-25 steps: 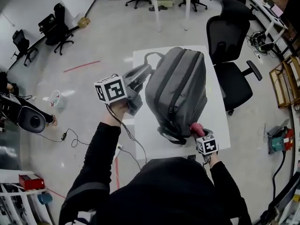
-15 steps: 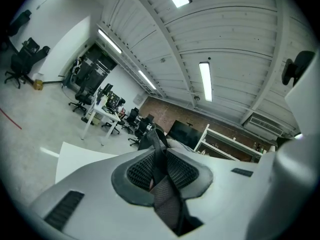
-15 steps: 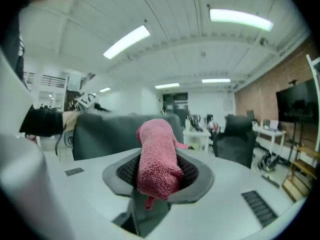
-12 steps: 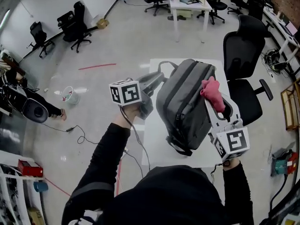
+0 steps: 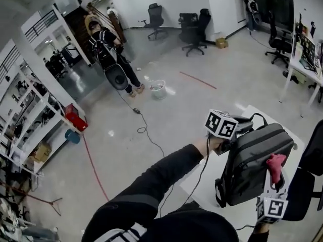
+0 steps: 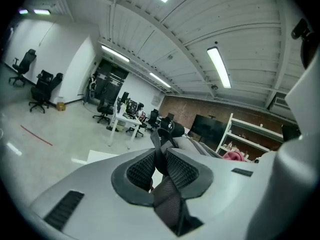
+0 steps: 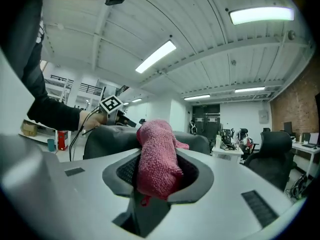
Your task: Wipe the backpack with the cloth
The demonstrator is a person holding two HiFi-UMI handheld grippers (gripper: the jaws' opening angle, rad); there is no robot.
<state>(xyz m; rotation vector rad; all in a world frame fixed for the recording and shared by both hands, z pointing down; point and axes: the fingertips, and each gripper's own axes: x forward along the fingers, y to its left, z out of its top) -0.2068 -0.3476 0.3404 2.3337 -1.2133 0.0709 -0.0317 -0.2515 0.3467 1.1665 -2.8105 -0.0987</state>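
Grey backpack [image 5: 252, 165] stands upright on the white counter [image 5: 204, 190], contents hidden — L claw [image 6: 161, 166] clamped on its strap [image 6: 169, 196], R claw [image 7: 157, 173] gripping the pink cloth [image 7: 155, 156].

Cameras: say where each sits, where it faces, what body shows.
Head view: on head, facing down at backpack; left sleeve, left gripper, right gripper.
Left gripper view: on left gripper, along jaws clamping backpack's strap.
Right gripper view: on right gripper, toward backpack; holds cloth; left hand.
Shared: all show the cloth.
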